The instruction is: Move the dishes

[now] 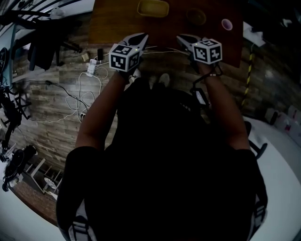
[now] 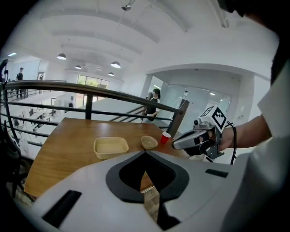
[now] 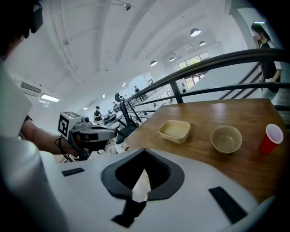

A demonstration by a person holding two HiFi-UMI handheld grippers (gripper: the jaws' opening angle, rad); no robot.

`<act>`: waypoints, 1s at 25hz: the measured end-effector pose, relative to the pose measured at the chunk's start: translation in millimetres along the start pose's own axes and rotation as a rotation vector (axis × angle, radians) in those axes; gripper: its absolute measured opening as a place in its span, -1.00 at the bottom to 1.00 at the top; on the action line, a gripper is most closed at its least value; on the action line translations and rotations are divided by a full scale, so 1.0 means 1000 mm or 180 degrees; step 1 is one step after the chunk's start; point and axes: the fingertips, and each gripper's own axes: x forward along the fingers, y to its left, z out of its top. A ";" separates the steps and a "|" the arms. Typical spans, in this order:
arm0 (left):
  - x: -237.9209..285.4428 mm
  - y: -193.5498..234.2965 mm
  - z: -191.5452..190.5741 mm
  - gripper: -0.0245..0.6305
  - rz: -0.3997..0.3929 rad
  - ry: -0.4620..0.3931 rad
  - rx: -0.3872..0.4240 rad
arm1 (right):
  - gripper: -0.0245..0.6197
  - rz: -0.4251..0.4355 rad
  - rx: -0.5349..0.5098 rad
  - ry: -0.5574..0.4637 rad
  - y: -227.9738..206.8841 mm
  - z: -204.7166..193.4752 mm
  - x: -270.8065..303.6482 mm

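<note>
Holding: left tongs (image 1: 142, 36) and right tongs (image 1: 181, 38), both clenched on nothing, side by side above the near edge of the brown wooden table (image 1: 117, 23).

Task's things: pale yellow shallow rectangular dish (image 1: 153, 7), left of centre on the table; tan round bowl (image 1: 196, 17) just to its right, apart from it. Both stand upright and look empty. My tongs are well short of both.

Stage: fits dishes waiting for a lift, or dishes just set down; not settled.

Handling, my judgement: light bodies, thin rims. Any grip belongs on a side wall, with the dish kept level.

Surroundings: small red plastic cup (image 1: 227, 24) right of the bowl, easily tipped by my right tongs. Black metal railing (image 2: 89, 106) beyond the far edge. White power strip with cables (image 1: 92, 68) on the plank floor.
</note>
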 end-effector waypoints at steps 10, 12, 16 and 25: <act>-0.041 -0.014 -0.027 -0.94 -0.0186 -0.0024 -0.0009 | -0.89 -0.0077 -0.0040 -0.0141 0.052 -0.022 -0.013; -0.053 -0.014 -0.032 -0.94 -0.0221 -0.0039 0.0023 | -0.89 -0.0117 -0.0046 -0.0166 0.065 -0.030 -0.010; -0.085 -0.011 -0.044 -0.94 -0.0338 -0.0076 0.0046 | -0.89 -0.0253 -0.0018 -0.0233 0.096 -0.044 -0.002; -0.148 -0.030 -0.083 -0.94 -0.0584 -0.0122 0.0194 | -0.89 -0.0465 0.0010 -0.0457 0.171 -0.087 -0.012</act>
